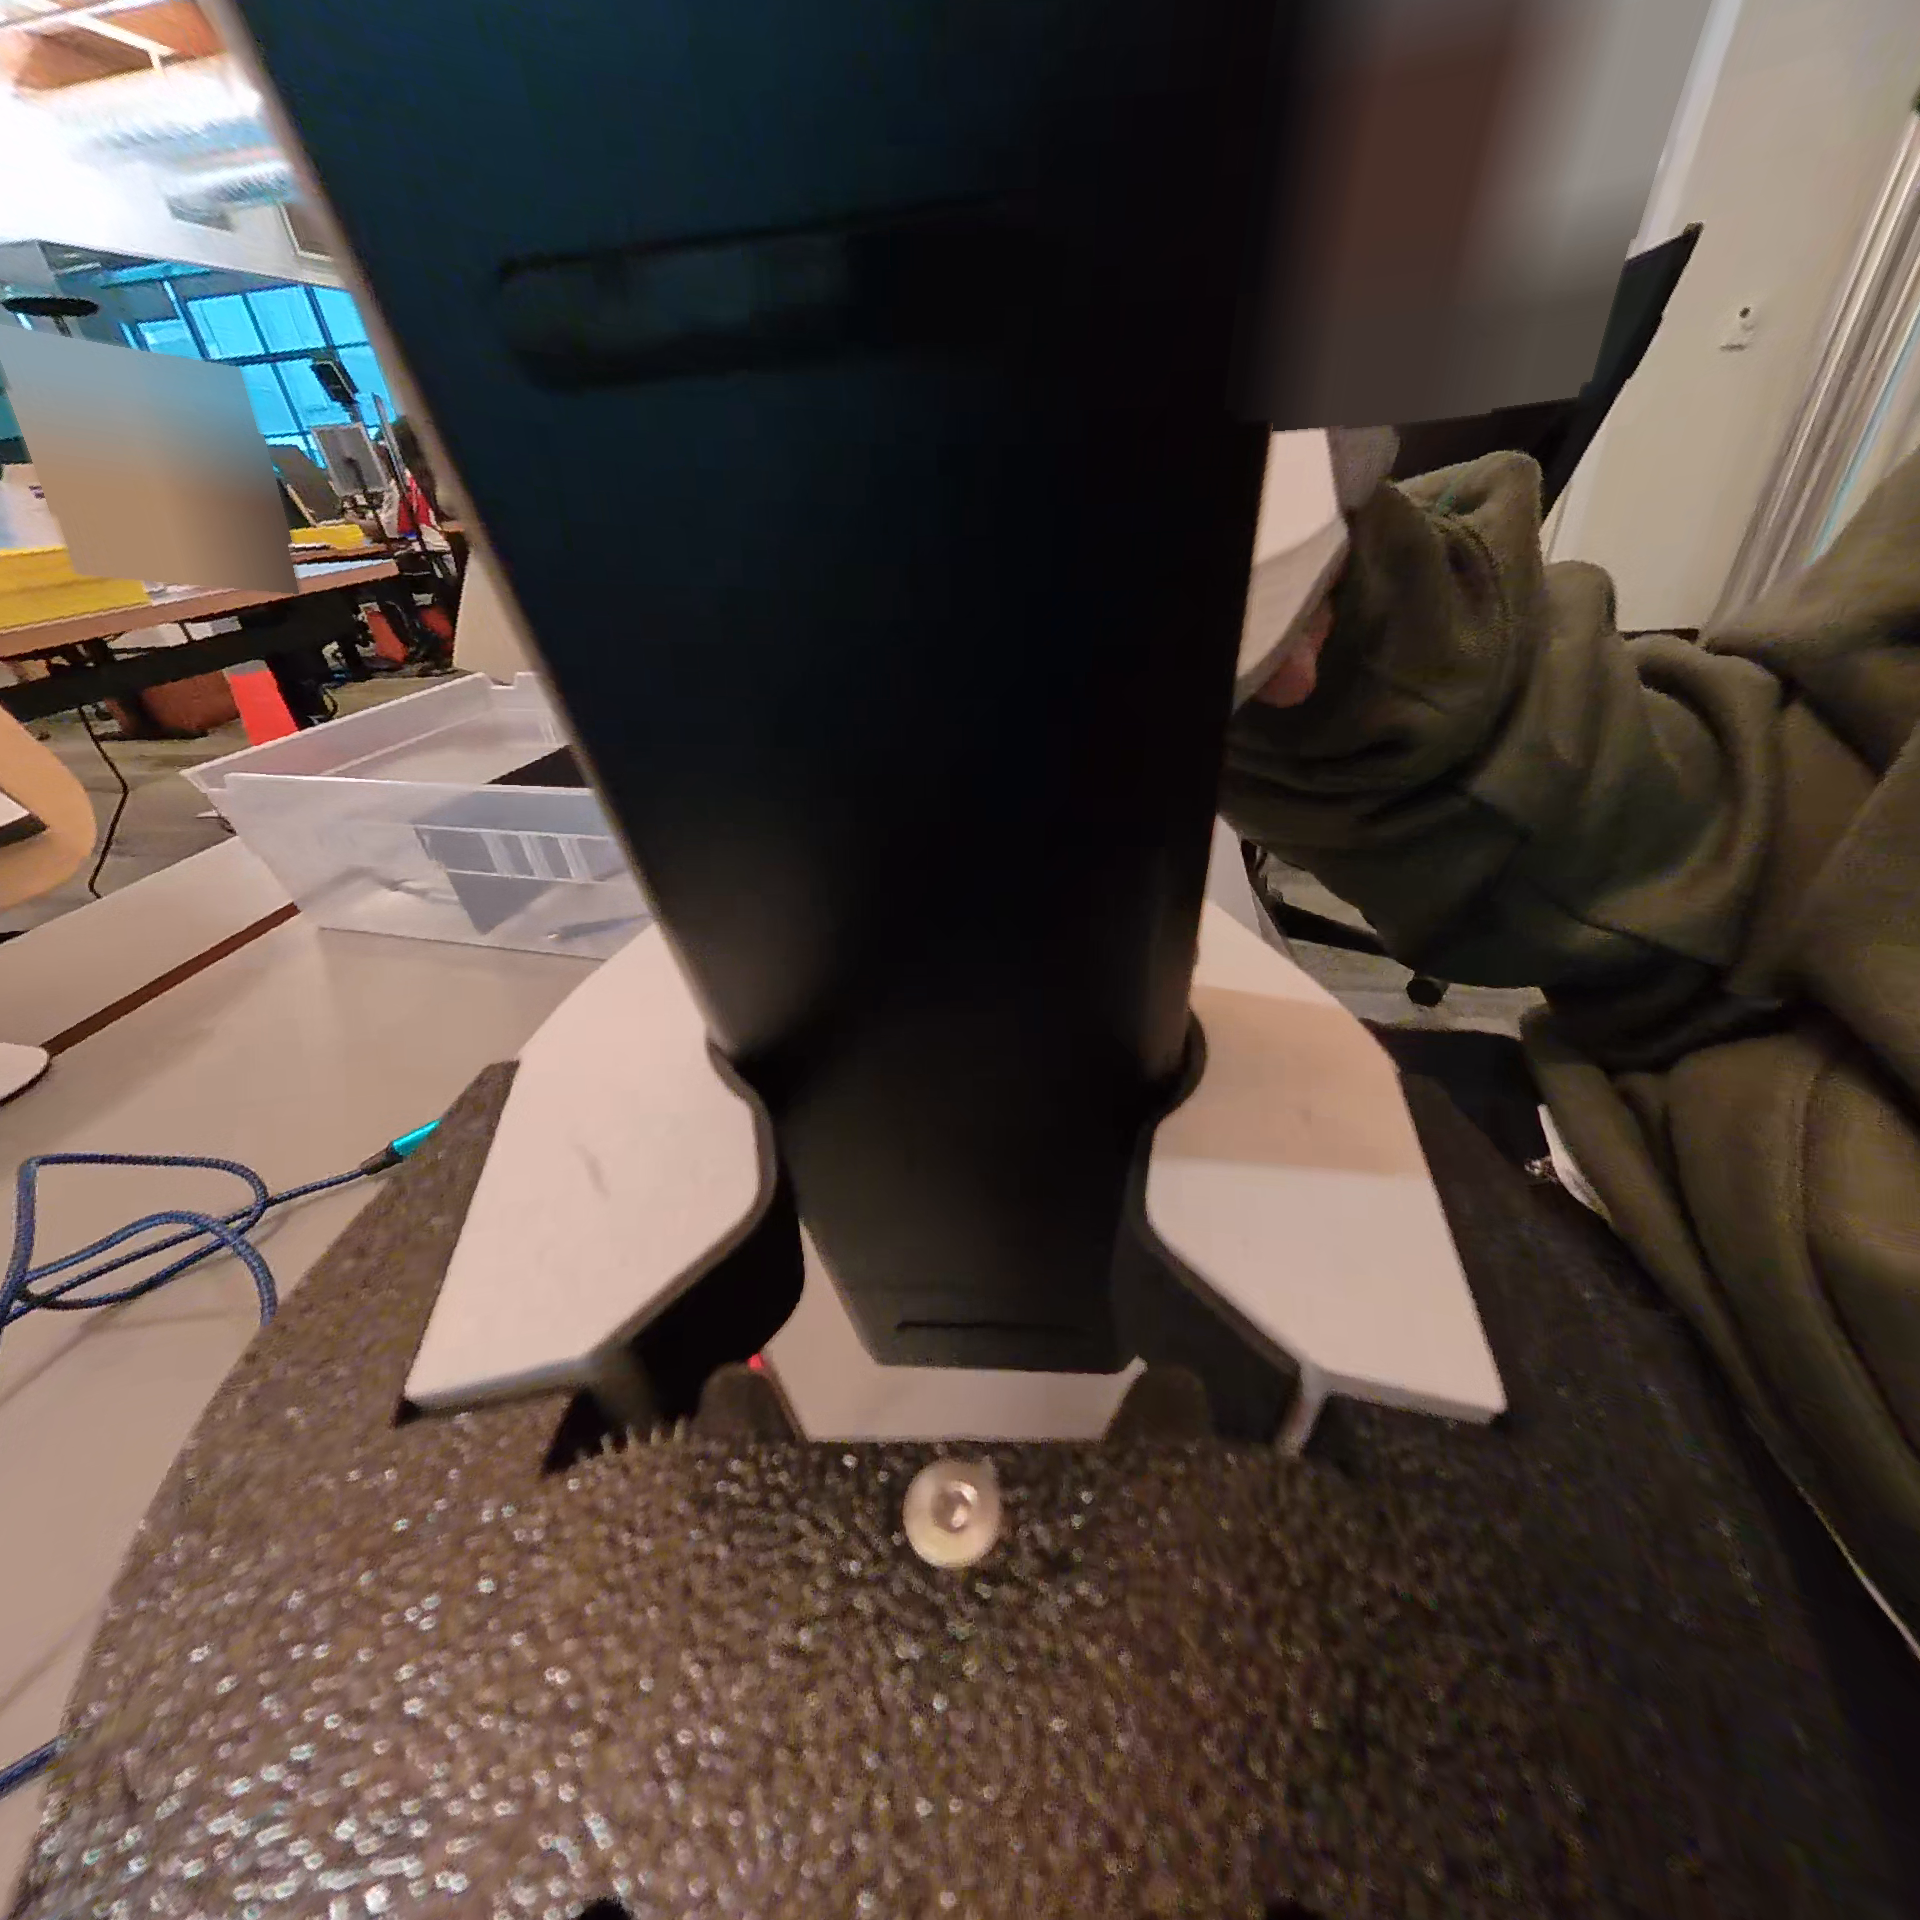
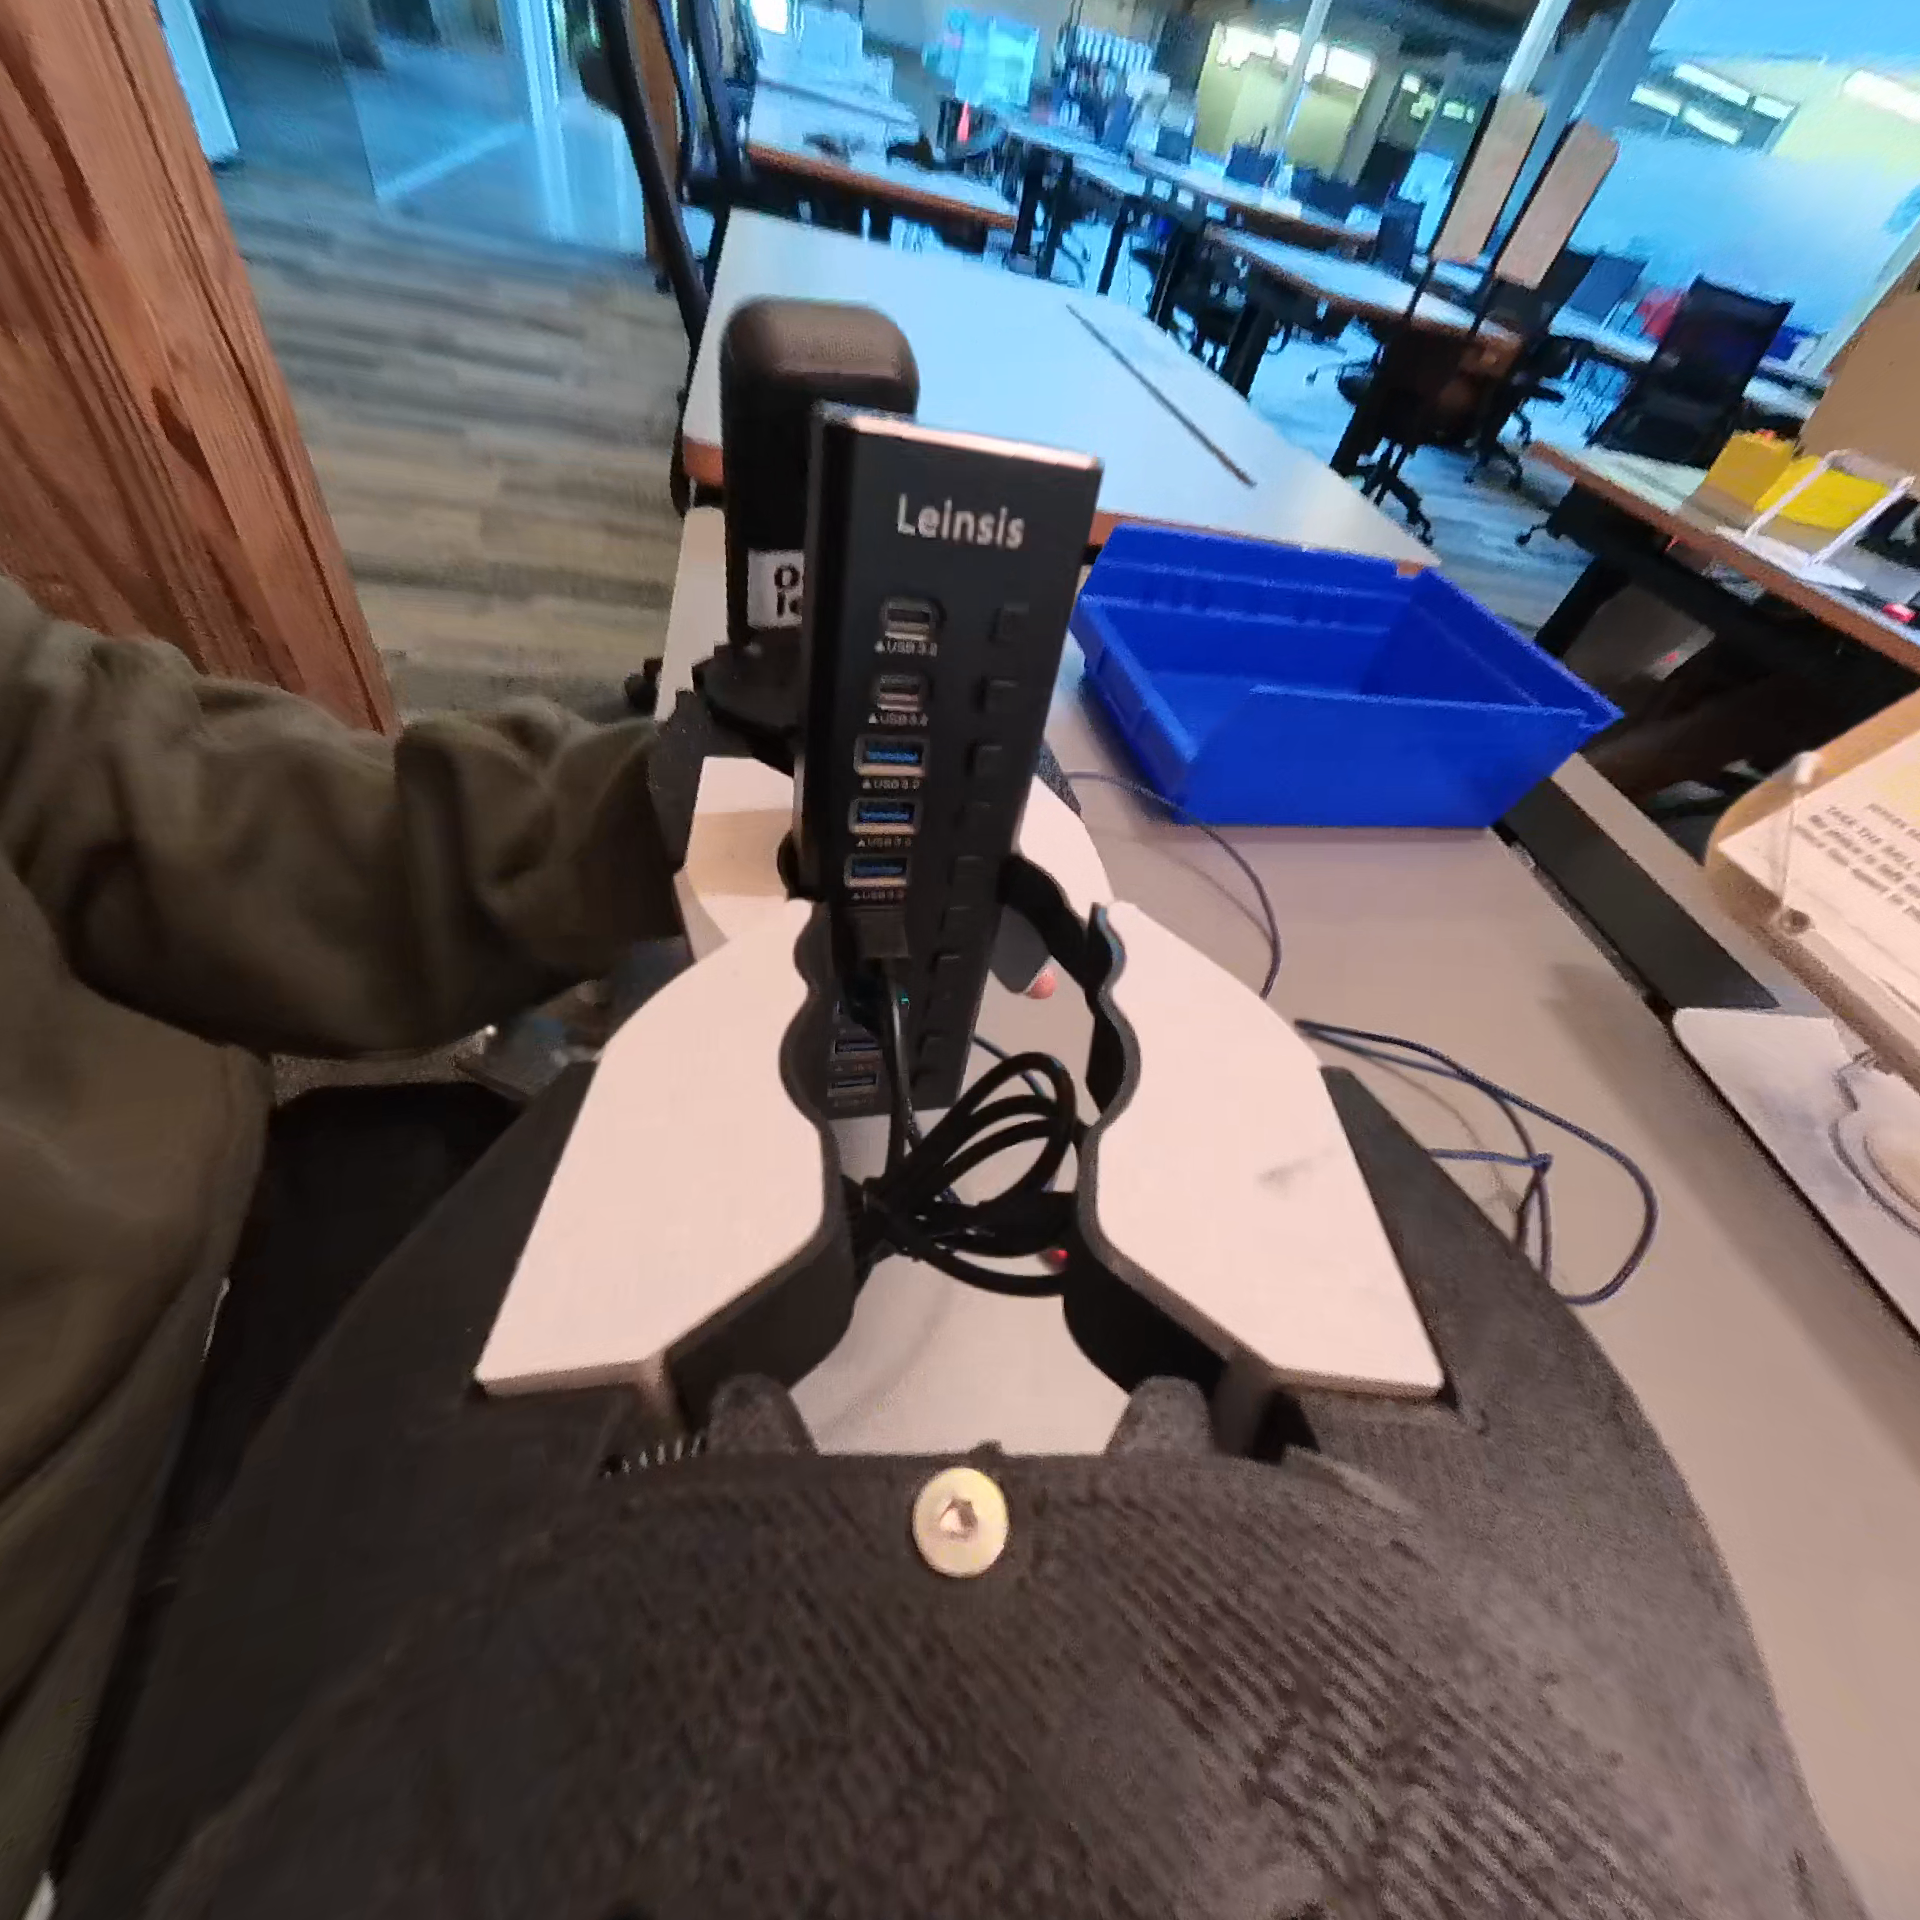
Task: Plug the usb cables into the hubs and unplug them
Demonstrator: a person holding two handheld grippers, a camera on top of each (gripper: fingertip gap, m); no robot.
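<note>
We see the black hub (image 2: 940, 727) upright above the table (image 2: 1403, 987), clamped low down by the left hand-held gripper (image 1: 961, 1195). One black cable (image 2: 966, 1164) already sits plugged in mid-way down; its slack coils between the fingers of the right hand-held gripper (image 2: 961, 1039), which we judge spread, gripping nothing. The upper ports look empty, and a blue cable (image 1: 156, 1226) waits on the table, so plugging and unplugging remain
</note>
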